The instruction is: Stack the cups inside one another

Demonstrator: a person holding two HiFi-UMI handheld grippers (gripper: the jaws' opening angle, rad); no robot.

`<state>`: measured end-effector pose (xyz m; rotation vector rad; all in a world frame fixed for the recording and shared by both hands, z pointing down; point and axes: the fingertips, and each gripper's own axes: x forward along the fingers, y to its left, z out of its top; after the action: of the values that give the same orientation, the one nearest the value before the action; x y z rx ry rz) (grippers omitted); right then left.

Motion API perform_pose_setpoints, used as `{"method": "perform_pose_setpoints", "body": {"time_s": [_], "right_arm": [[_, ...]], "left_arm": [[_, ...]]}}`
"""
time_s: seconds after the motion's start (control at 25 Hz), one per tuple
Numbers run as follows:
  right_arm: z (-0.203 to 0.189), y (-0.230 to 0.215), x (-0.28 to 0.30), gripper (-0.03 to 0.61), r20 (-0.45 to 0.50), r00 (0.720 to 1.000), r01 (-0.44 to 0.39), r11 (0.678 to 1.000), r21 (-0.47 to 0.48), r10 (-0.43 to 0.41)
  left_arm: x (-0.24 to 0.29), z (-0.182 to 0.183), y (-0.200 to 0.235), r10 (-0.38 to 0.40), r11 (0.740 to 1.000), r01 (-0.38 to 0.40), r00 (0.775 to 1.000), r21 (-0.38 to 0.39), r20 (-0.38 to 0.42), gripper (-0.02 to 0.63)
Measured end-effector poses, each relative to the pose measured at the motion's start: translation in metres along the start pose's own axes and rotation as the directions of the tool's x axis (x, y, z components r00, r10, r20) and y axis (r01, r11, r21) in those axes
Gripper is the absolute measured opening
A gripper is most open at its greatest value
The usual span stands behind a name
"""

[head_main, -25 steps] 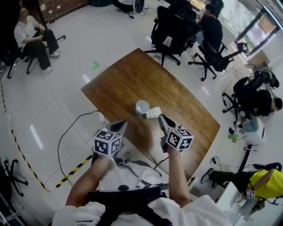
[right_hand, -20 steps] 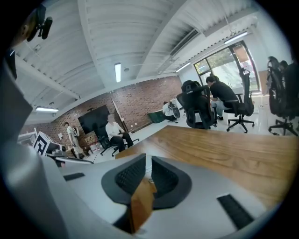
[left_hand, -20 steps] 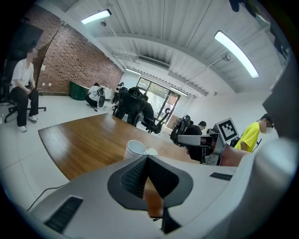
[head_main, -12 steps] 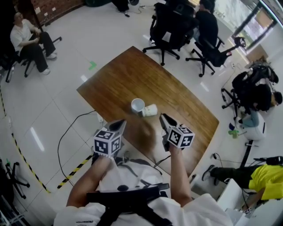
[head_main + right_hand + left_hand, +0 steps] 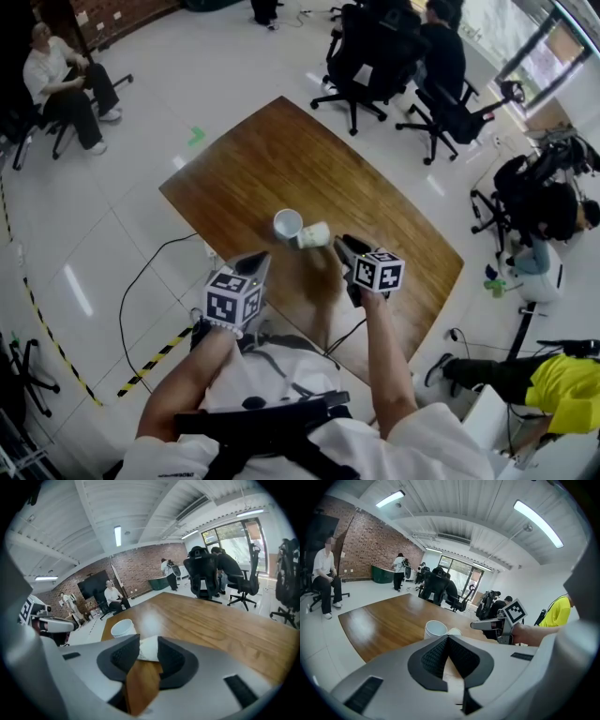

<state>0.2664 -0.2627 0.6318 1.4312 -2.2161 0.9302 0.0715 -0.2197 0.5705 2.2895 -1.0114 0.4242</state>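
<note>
White tipped cup (image 5: 317, 234) lies at tips of right hand-held gripper (image 5: 340, 247), jaws just spread, ungripped; grasp likely next. Left hand-held gripper (image 5: 258, 262) pressed together.

White pair: an upright cup (image 5: 288, 225) and a tipped cup (image 5: 314, 234).
The upright cup stands mouth-up just beyond the left gripper (image 5: 257, 260) fingertips; the tipped cup lies on its side beside it, just ahead of the gap between the right gripper (image 5: 341, 246) fingers.

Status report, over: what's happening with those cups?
Left gripper shut, empty. Right gripper just opening, tipped cup between its jaws, ungripped. Upright cup beside it; nothing blocking.
</note>
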Motion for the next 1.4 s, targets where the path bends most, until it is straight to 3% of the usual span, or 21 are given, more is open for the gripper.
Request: {"method": "perform_pose_setpoints", "body": {"time_s": [0.52, 1.4], "right_arm": [[-0.012, -0.004, 0.052, 0.149, -0.087, 0.988, -0.119, 0.990, 0.078, 0.126], [-0.022, -0.001, 0.043, 0.054, -0.115, 0.989, -0.093, 0.994, 0.054, 0.098]], "left_arm": [[-0.006, -0.019, 0.004, 0.048, 0.998, -0.048, 0.999, -0.031, -0.015, -0.005], [-0.007, -0.027, 0.014, 0.029, 0.996, -0.031, 0.999, -0.079, -0.038, -0.005]]}}
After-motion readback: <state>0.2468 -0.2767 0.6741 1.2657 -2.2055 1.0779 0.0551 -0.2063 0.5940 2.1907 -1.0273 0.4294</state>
